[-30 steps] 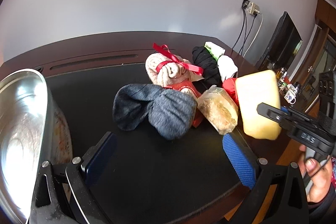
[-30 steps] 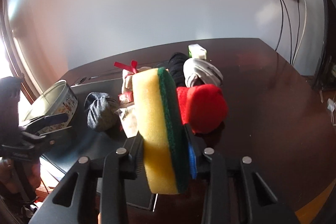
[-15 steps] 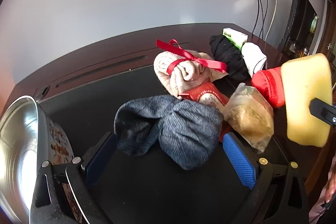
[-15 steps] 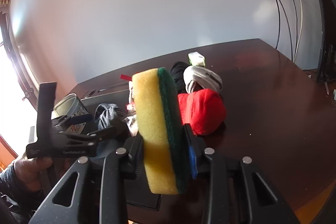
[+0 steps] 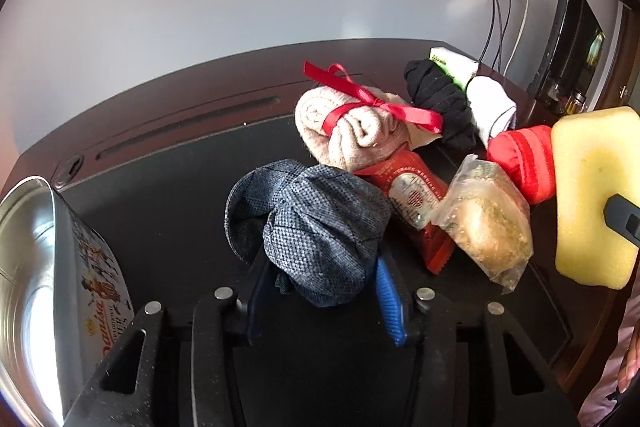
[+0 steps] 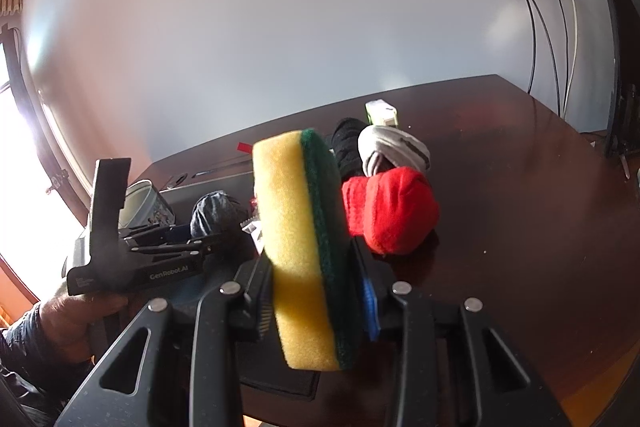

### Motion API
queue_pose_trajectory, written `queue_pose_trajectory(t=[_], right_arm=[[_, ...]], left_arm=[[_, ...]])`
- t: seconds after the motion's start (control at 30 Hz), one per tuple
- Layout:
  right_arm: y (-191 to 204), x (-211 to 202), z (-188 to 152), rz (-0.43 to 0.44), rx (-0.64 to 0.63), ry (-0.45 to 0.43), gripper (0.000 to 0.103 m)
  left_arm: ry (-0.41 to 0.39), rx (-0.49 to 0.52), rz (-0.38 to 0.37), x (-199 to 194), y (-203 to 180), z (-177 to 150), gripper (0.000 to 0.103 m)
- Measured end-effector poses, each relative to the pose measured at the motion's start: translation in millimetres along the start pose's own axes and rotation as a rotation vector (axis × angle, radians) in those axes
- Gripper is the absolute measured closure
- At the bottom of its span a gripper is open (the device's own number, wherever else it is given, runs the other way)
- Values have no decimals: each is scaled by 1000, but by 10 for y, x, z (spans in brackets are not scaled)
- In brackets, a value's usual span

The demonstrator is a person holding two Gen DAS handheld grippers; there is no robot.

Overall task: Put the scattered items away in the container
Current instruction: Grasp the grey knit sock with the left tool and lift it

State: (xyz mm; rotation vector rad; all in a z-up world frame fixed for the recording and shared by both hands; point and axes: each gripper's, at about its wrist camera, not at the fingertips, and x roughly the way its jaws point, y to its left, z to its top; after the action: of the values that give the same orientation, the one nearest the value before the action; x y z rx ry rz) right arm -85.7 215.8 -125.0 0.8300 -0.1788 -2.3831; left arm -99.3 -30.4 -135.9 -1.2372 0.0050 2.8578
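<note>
Left gripper (image 5: pixel 320 291): fingers closed on the near end of the grey-blue rolled sock (image 5: pixel 312 227), which rests on the black mat (image 5: pixel 168 211) of the dark desk (image 6: pixel 520 227).

Right gripper (image 6: pixel 316 291): fingers clamped on a yellow sponge (image 6: pixel 296 247) with a green scouring face, held upright on edge above the desk. In the left wrist view the sponge (image 5: pixel 592 195) sits at the right edge of the frame.

Container: open metal cookie tin (image 5: pixel 44 287), near left, printed side facing the pile; its inside, as far as visible, shows bare metal.

Pile beyond the grey-blue sock:
- beige sock roll (image 5: pixel 352 131) tied with red ribbon
- red snack packet (image 5: pixel 412 203), partly under the beige roll
- clear bag of crumbly snack (image 5: pixel 488 223), right of the packet
- red sock (image 5: pixel 524 163)
- black sock (image 5: pixel 440 99)
- white sock (image 5: pixel 492 103)
- small green-and-white box (image 5: pixel 452 63), farthest.
</note>
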Motion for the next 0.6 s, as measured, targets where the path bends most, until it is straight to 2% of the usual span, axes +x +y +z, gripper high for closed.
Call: queue_pose_trajectory(t=[0.17, 0.27, 0.4, 0.6], right_arm=[[55, -86, 57, -12, -11, -17, 67], [120, -140, 100, -16, -22, -23, 67], [230, -177, 122, -14, -36, -32, 67], [463, -132, 127, 24, -61, -27, 67]], left_arm=[[-77, -7, -23, -331, 6, 82, 54], [-142, -24, -32, -683, 137, 123, 54], [-197, -53, 5, -1067, 443, 86, 54], [-222, -140, 103, -1493, 1070, -106, 54]])
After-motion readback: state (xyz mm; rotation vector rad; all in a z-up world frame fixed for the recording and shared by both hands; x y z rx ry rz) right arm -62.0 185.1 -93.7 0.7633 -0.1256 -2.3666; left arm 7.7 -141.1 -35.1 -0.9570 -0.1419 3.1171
